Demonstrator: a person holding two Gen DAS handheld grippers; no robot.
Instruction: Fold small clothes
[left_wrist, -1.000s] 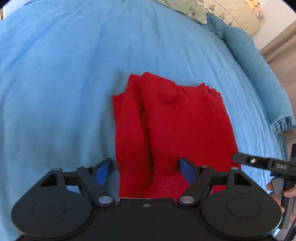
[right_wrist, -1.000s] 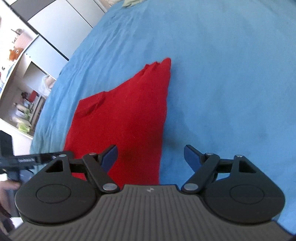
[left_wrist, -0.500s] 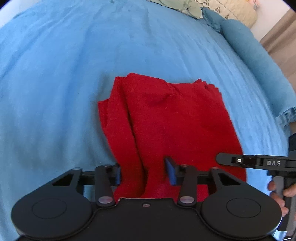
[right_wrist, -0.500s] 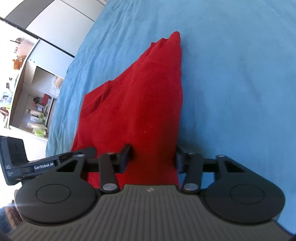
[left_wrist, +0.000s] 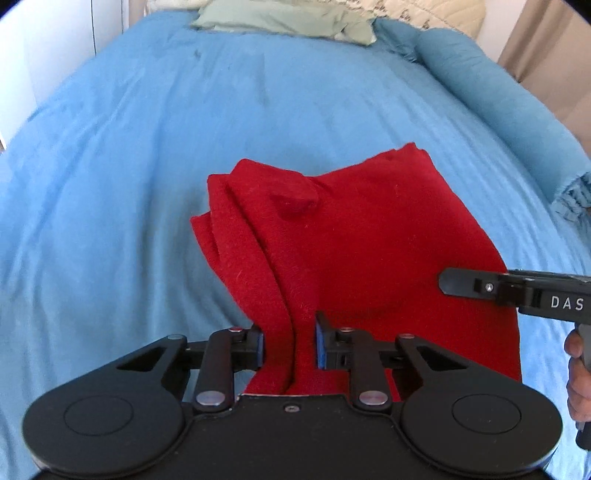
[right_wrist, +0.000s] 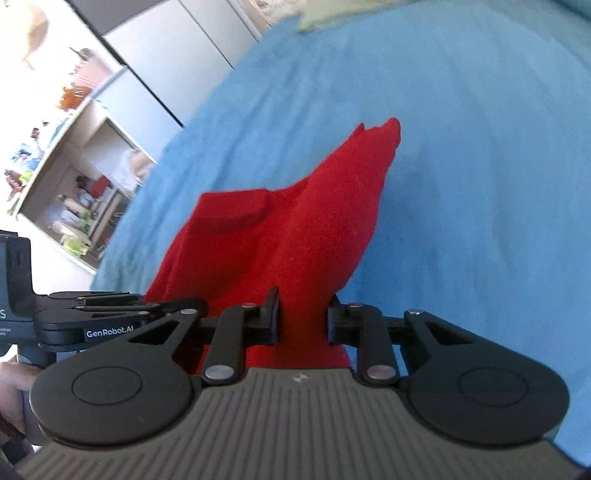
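Bright daylight, fisheye-warped edges, slight motion blur

One red knitted garment (left_wrist: 369, 251), partly folded. One blue bedspread (left_wrist: 129, 166). Two black two-finger grippers: left gripper (left_wrist: 290, 345), right gripper (right_wrist: 303, 319). One pale green pillow (left_wrist: 280, 18) at far end. One blue bolster (left_wrist: 498, 96), far right. One open shelf unit (right_wrist: 74, 206), left.
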